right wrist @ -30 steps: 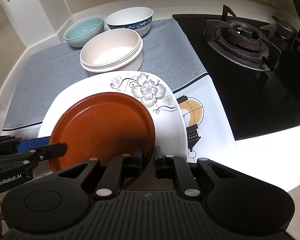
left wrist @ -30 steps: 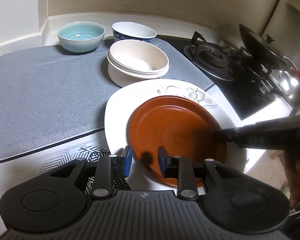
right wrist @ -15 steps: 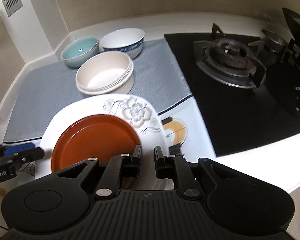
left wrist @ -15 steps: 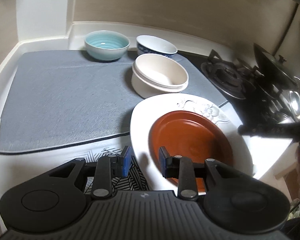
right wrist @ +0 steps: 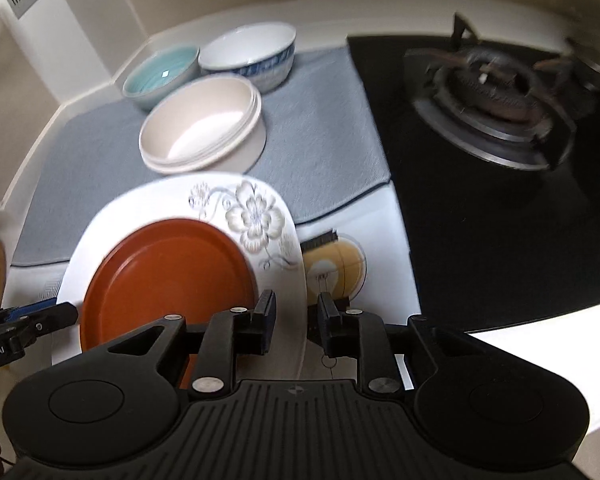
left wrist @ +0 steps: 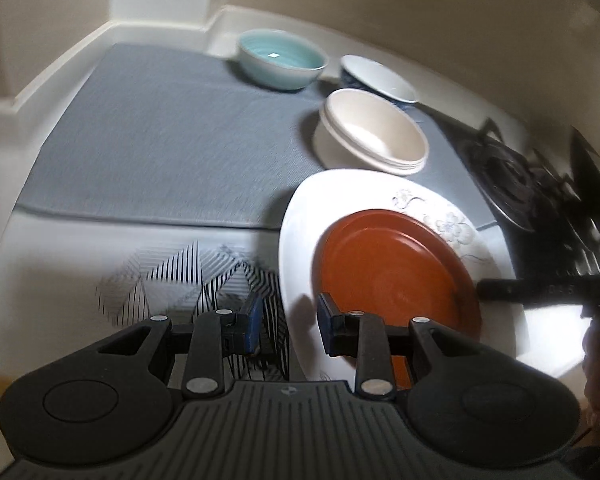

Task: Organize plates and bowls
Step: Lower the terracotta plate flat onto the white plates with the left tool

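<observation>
Plates: the brown plate (right wrist: 168,276) lies inside the white floral plate (right wrist: 256,216), off-centre toward its 7 o'clock side in the right wrist view; the stack sits on the counter's near edge, partly on the grey mat (left wrist: 160,140).
Bowls: at 12 o'clock beyond the plates stand nested cream bowls (right wrist: 202,128); behind them are a teal bowl (right wrist: 160,72) and a blue-patterned white bowl (right wrist: 248,56), side by side near the wall.
Right gripper (right wrist: 292,326): jaws parted and empty, straddling the floral plate's near right rim at about 5 o'clock on that plate; whether a pad touches the rim cannot be told.
Left gripper (left wrist: 286,326): jaws parted, nothing held; the floral plate's left rim (left wrist: 288,240) runs between its fingers at about 8 o'clock on the plate.
Key relation: both grippers flank the plate stack from opposite sides, each with the rim inside its opening, so either could close on it. The stack has no long axis; the rim edge is what a grip must meet. The bowls lie farther off, straight ahead of both.
Likely step: a judgement only, gripping or shifting the plate stack.
Hard to read: both views are motion-blurred; the plates' near edges are hidden behind the gripper bodies; the gas stove (right wrist: 496,92) at 2 o'clock is smeared.
</observation>
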Available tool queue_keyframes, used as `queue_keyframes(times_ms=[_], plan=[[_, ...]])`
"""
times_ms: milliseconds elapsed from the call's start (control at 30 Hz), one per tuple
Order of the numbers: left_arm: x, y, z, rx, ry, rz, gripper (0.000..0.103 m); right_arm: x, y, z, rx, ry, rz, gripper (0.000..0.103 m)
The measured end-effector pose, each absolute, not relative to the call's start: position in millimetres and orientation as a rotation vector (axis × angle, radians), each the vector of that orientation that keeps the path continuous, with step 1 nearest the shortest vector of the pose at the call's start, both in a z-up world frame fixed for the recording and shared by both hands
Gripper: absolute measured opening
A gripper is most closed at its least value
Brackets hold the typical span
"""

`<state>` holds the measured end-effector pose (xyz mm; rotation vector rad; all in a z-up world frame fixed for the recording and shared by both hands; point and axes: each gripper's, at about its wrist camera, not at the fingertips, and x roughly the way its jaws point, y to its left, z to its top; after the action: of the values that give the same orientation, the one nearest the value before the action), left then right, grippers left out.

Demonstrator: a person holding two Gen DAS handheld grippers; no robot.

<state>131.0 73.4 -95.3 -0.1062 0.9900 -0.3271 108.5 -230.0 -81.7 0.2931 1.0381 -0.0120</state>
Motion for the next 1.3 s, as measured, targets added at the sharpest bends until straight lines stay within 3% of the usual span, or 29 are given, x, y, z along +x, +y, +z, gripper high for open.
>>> queue_keyframes(times_ms=[433,600,1300], plan=[[110.0,68.1,-101.3,-0.257,1.017,-0.152,0.031,126.4,-258.5,-94.6,0.331,1.088,0.242,0.03],[106.3,66.0,-103.4,-0.284,1.026,-0.143,0.031,127.7,-261.0,-97.2,0.331,1.082,0.318,0.022],[124.1,96.9,-105.5,-0.303,1.05,-0.27,0.024,115.2,-234.6,-93.0,0.311,1.062,0.251,0.021]])
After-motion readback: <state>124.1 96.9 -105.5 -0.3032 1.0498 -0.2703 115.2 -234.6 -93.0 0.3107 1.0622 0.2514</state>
